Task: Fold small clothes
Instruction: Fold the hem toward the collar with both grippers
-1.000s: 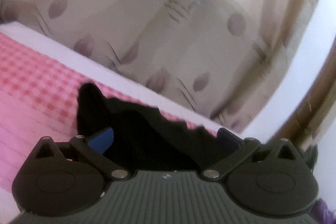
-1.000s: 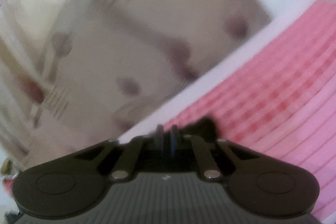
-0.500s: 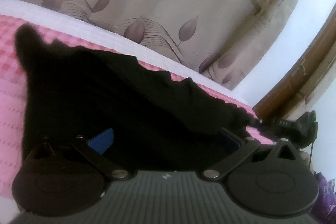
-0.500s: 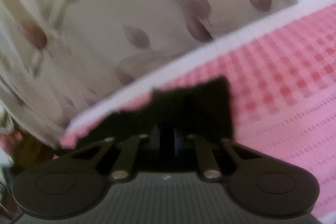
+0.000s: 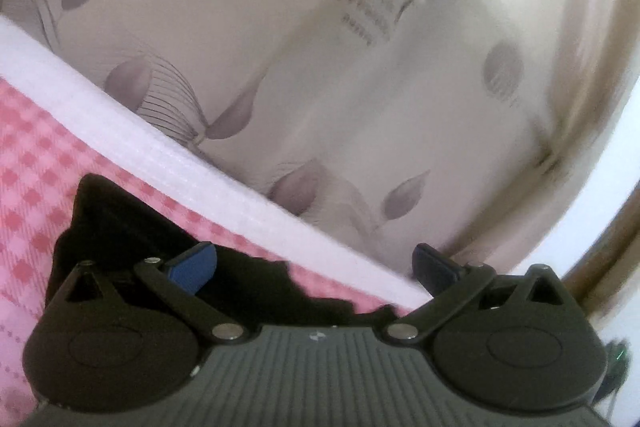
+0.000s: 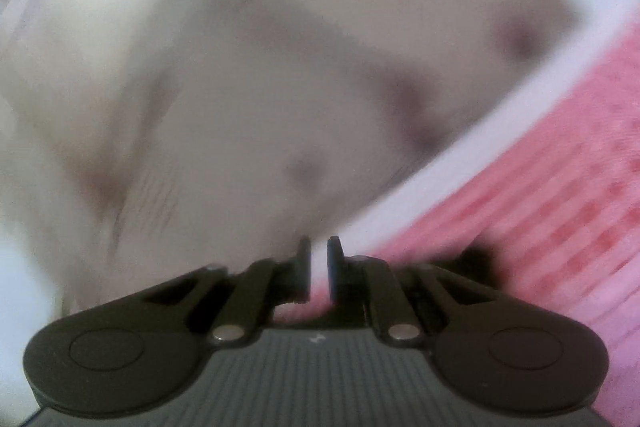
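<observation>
Two wrist fisheyes, both low over the bed and facing the curtain.

The left view looks forward along the left tongs (image 5: 314,265), slightly downward and rolled, so the bed (image 5: 48,187) fills its lower left and its white edge (image 5: 168,151) runs down to the right; a dark cloth (image 5: 120,219) lies very near, just under the lens. The right view looks along the right tongs (image 6: 319,263), also tilted down, heavily blurred, with the bed at lower right and the edge rising to the right. Both share the pink checked bed, its white edge and the leaf-print curtain (image 5: 320,67) beyond, seen from close range.
</observation>
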Motion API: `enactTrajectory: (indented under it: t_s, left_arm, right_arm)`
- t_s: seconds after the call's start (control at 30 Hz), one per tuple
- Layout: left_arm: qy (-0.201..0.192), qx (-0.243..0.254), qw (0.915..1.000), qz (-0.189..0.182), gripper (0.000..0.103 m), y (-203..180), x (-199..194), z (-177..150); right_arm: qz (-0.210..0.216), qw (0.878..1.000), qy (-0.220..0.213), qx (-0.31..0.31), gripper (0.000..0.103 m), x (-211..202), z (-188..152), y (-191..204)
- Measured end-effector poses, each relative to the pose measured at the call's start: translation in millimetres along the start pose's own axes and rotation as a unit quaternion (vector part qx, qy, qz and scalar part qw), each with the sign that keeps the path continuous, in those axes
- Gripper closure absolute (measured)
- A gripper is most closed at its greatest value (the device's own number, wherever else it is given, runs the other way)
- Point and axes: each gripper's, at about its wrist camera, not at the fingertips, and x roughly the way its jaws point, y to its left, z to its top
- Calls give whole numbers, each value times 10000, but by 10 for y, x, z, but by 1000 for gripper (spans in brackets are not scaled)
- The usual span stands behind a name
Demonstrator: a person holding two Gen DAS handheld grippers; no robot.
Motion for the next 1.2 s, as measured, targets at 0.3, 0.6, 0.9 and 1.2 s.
enactTrajectory:
  t_s: [0.3, 0.6, 0.9, 1.2]
  left_arm:
    - [-547, 59, 9977, 404, 0, 78, -827, -384]
    - [-531, -164, 9951, 819, 0, 473, -802, -695]
    - [-513, -308, 9946, 848, 0, 524, -793, -659]
    - [-454, -245, 9948, 881, 0, 504, -801, -689]
  right_arm:
    - [-337, 9473, 1944, -2523, 94, 875, -1171, 1002]
    - [-1470, 9078, 1708, -3538, 96, 1485, -819, 1211]
    - [-1727, 9664, 218, -1891, 96, 1247, -87, 773]
    - [-1675, 9202, 1344, -3272, 96, 901, -783, 692]
